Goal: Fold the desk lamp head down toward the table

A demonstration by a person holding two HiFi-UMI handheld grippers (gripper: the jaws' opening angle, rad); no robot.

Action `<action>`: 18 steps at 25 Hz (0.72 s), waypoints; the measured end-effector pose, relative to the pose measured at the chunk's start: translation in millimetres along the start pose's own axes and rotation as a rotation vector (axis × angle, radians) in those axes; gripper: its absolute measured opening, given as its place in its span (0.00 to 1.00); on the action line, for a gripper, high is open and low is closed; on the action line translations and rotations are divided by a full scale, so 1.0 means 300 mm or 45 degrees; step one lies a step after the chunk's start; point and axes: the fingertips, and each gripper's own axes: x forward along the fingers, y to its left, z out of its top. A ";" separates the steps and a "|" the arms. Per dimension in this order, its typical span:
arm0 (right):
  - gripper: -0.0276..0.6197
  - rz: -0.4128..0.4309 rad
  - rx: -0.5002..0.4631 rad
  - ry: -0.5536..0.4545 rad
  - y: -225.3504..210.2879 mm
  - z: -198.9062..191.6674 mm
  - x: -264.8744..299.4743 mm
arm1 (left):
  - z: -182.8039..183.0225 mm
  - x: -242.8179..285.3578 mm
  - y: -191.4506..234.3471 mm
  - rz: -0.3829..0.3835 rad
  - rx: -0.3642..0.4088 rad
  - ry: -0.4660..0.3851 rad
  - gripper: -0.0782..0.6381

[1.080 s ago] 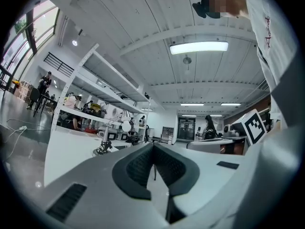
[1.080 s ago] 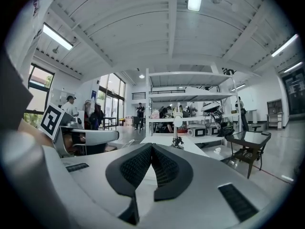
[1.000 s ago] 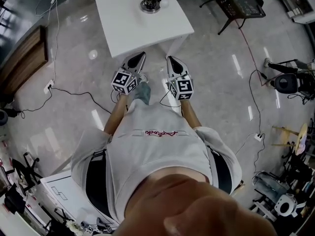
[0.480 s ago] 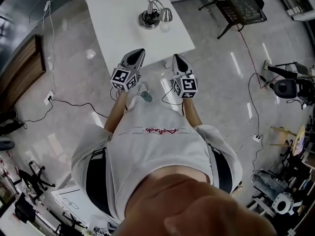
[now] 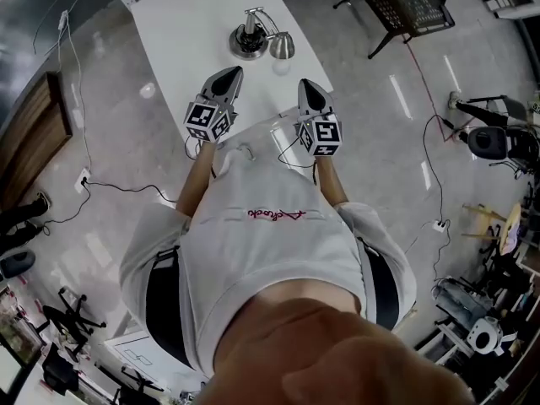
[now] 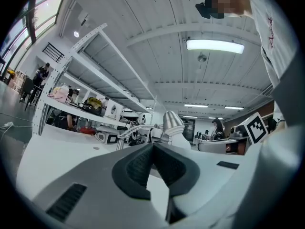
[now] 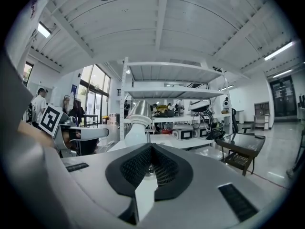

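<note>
Shirt cloth, white, fills the lower centre of the head view, and your two forearms reach up the frame from it. Just above them you hold your left gripper (image 5: 231, 72) and your right gripper (image 5: 305, 85) side by side, each with its marker cube toward you. Both are clenched on nothing. In the left gripper view the dark pads (image 6: 138, 168) meet at their tips with only air there, and in the right gripper view the pads (image 7: 136, 168) do the same. Both tips hang over the near edge of the white table (image 5: 181, 24), which runs toward the upper left of the frame. Beyond them, apart from both, the desk lamp (image 5: 247, 40) stands on the table at upper centre. Its silver lamp head (image 5: 283, 47) sits just right of the round base. Each gripper view shows that lamp head (image 6: 172, 122) (image 7: 138, 109) ahead, past the tips. Farther off, a black stand (image 5: 411, 7) sits on the floor at upper right.
</note>
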 end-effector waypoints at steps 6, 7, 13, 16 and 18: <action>0.07 -0.019 0.005 0.000 -0.038 0.005 0.094 | 0.003 0.062 0.089 0.008 0.015 0.025 0.14; 0.07 -0.024 0.011 0.010 -0.042 -0.007 0.093 | -0.006 0.061 0.091 0.011 0.011 0.035 0.14; 0.07 -0.012 0.049 0.052 -0.051 -0.047 0.115 | -0.033 0.053 0.123 0.033 0.013 0.079 0.14; 0.07 0.032 0.044 0.026 -0.041 -0.026 0.165 | -0.024 0.065 0.162 0.051 0.015 0.073 0.14; 0.07 0.054 0.045 0.019 -0.045 -0.021 0.197 | -0.027 0.081 0.181 0.072 0.015 0.075 0.14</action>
